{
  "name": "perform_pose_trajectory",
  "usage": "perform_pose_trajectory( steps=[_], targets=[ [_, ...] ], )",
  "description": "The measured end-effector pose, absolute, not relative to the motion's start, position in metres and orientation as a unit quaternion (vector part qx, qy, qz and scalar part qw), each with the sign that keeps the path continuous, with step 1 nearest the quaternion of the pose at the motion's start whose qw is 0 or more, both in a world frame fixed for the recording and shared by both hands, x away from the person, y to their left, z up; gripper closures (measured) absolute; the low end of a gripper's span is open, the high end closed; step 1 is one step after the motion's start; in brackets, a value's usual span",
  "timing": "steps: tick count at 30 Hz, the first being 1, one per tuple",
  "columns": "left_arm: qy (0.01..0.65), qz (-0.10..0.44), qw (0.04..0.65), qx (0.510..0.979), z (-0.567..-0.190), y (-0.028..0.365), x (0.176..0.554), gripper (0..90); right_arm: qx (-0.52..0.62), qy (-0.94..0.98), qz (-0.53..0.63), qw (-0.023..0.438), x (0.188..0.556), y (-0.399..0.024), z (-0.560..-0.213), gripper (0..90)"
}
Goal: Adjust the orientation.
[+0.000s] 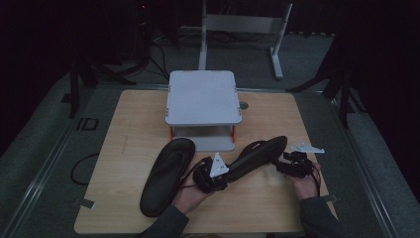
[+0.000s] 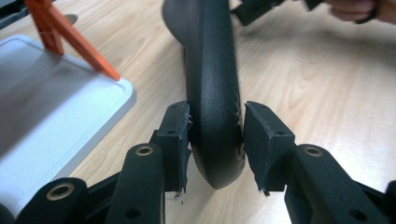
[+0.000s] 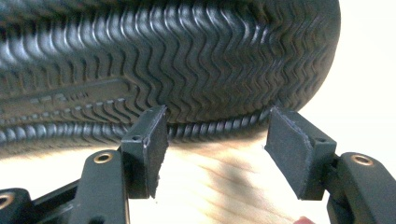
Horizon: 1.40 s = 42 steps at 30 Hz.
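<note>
i see the pale wooden worktop [image 1: 129, 148] spread below my high camera, with dark floor around it. at its far middle stands the grey two-tier plastic stand with orange legs [image 1: 202, 96]; its lower shelf reaches toward me, and in the left gripper view one orange leg and the shelf's rounded corner lie at the upper left.

next in size, the flat black rubber sandal [image 1: 166, 174] lies sole-down on the near left of the worktop, heel toward me, just beside my left hand [image 1: 189, 197].

the second black sandal, tipped up on its edge [image 1: 257, 154], runs diagonally across the near middle, between my two hands, in front of the stand. its wavy tread faces the right gripper view, where it lies across the top of the frame with bare wood beneath.

my left claw [image 2: 216, 140] is clamped on the near end of that tipped sandal: both pads [image 2: 177, 140] press against its sides. in the high view this claw sits at the sandal's lower end, grey three-cornered plate on top.

my right claw [image 3: 215, 149] stands apart, jaws wide, with nothing between them; its tips are just short of the sandal's ribbed edge, and i cannot tell whether they touch it. my right hand [image 1: 306, 186] holds it at the near right.
</note>
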<state>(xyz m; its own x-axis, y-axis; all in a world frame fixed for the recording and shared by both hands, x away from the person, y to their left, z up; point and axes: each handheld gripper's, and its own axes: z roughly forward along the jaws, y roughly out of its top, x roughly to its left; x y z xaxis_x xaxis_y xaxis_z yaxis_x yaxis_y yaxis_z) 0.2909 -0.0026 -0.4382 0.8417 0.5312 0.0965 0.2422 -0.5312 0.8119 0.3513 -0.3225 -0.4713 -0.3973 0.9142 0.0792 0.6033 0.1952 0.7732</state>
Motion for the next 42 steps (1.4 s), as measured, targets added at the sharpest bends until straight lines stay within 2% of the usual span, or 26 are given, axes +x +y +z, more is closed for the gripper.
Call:
perform_pose_trajectory(
  steps=[4,7,25,27,30,42],
  targets=[
    [0.218,0.153,0.433,0.862,-0.439,-0.005,0.290,59.0,0.510,0.740,0.392,0.196,0.351,-0.319,-0.470,37.8],
    [0.210,0.155,0.425,0.867,-0.446,-0.013,0.288,53.9,0.506,0.733,0.402,0.212,0.346,-0.319,-0.458,37.8],
    [0.189,0.140,0.442,0.866,-0.447,-0.033,0.279,49.9,0.472,0.734,0.430,0.233,0.331,-0.305,-0.422,37.5],
    [0.190,0.153,0.438,0.865,-0.447,-0.033,0.279,49.2,0.471,0.735,0.430,0.232,0.331,-0.305,-0.421,37.4],
    [0.201,0.128,0.452,0.859,-0.444,-0.029,0.283,49.3,0.474,0.728,0.436,0.235,0.328,-0.307,-0.421,37.4],
    [0.191,0.120,0.456,0.861,-0.446,-0.034,0.280,48.4,0.477,0.719,0.443,0.242,0.321,-0.308,-0.416,37.3]
  ],
)
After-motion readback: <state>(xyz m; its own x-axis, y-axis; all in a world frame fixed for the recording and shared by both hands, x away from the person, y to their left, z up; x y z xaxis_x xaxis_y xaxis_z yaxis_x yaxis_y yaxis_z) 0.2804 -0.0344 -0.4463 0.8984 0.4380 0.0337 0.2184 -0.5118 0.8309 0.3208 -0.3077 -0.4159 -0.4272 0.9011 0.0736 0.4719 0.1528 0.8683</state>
